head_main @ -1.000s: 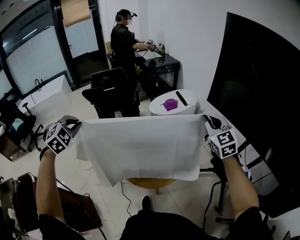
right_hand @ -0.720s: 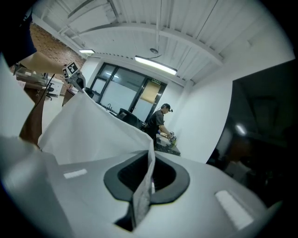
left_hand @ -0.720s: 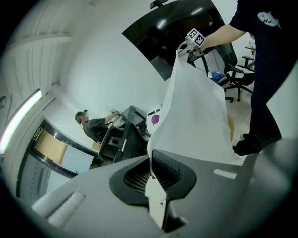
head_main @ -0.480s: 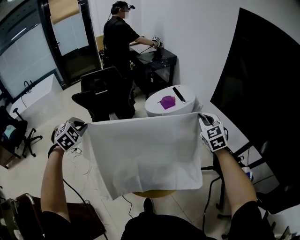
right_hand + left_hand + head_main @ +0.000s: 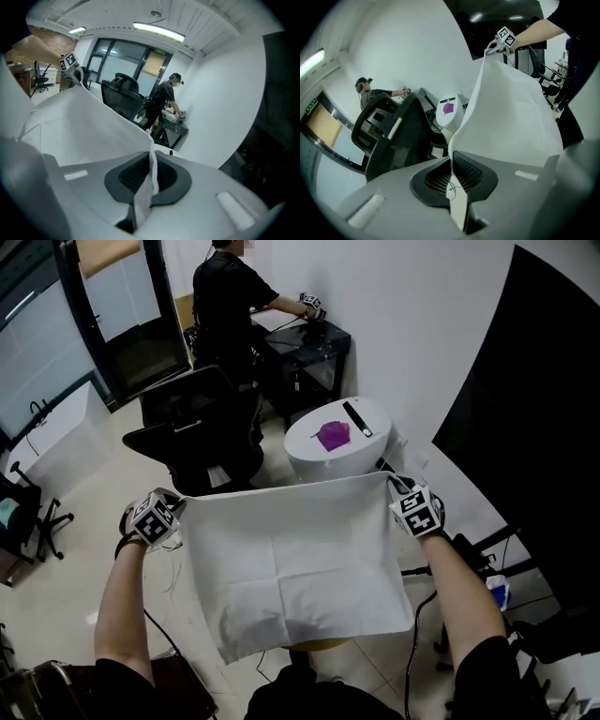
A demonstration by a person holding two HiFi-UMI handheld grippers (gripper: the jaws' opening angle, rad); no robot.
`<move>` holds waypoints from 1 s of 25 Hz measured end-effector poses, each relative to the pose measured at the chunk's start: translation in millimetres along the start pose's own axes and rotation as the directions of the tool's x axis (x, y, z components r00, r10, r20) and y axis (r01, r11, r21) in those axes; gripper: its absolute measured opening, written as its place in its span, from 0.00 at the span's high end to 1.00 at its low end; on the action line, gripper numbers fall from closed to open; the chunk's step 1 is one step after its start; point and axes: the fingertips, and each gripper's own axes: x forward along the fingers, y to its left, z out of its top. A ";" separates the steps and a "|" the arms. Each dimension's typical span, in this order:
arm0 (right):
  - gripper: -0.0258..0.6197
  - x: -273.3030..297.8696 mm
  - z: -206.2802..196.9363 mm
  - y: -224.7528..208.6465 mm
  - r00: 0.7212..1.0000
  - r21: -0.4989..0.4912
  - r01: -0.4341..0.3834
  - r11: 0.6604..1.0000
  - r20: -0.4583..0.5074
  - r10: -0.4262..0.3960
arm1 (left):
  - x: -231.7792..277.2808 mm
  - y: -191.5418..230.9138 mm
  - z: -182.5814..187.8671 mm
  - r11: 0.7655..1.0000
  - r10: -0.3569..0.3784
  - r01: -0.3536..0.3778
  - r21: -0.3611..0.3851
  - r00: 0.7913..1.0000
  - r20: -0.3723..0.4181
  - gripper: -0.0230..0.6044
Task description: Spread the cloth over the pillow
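A white cloth [image 5: 295, 563] hangs stretched in the air between my two grippers, its lower hem near my body. My left gripper [image 5: 176, 509] is shut on the cloth's far left corner, and my right gripper [image 5: 395, 486] is shut on the far right corner. In the left gripper view the cloth [image 5: 511, 108] runs from the closed jaws of my left gripper [image 5: 452, 176] across to the right gripper [image 5: 499, 43]. The right gripper view shows the cloth [image 5: 79, 126] pinched in my right gripper [image 5: 151, 171]. A tan rounded edge [image 5: 319, 645] peeks out under the hem; most of it is hidden.
A white round table [image 5: 323, 457] with a purple thing [image 5: 331, 435] and a black bar stands beyond the cloth. A black office chair [image 5: 192, 432] is at the left. A person [image 5: 225, 296] works at a black desk [image 5: 309, 348]. A black panel [image 5: 534, 427] fills the right.
Both grippers keep hold of the cloth's corners and have come lower and a little closer together in the view. The cloth has swung flatter, with more of the round table showing beyond it.
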 end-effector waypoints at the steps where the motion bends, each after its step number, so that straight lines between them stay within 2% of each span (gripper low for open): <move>1: 0.95 10.6 -5.0 0.9 1.000 0.004 -0.004 1.000 -0.018 0.004 | 13.1 0.0 -3.6 1.000 -0.011 0.011 -0.007 1.000 -0.008 0.96; 6: 0.95 61.8 -34.2 3.4 0.994 0.033 -0.011 0.999 -0.109 0.014 | 75.7 -3.7 -16.7 0.997 -0.067 0.066 -0.026 0.997 -0.047 0.96; 14: 0.95 119.2 -86.2 17.2 0.973 0.051 -0.036 0.998 -0.224 0.047 | 148.9 -20.2 -38.9 0.983 -0.177 0.172 -0.057 0.979 -0.098 0.96; 22: 0.92 144.1 -139.4 41.4 0.933 0.094 -0.090 0.991 -0.341 0.117 | 188.9 -51.6 -55.3 0.959 -0.279 0.268 -0.096 0.953 -0.122 0.90; 25: 0.86 150.0 -153.9 45.6 0.916 0.157 -0.109 0.982 -0.367 0.160 | 196.4 -60.1 -66.3 0.952 -0.299 0.284 -0.110 0.943 -0.148 0.89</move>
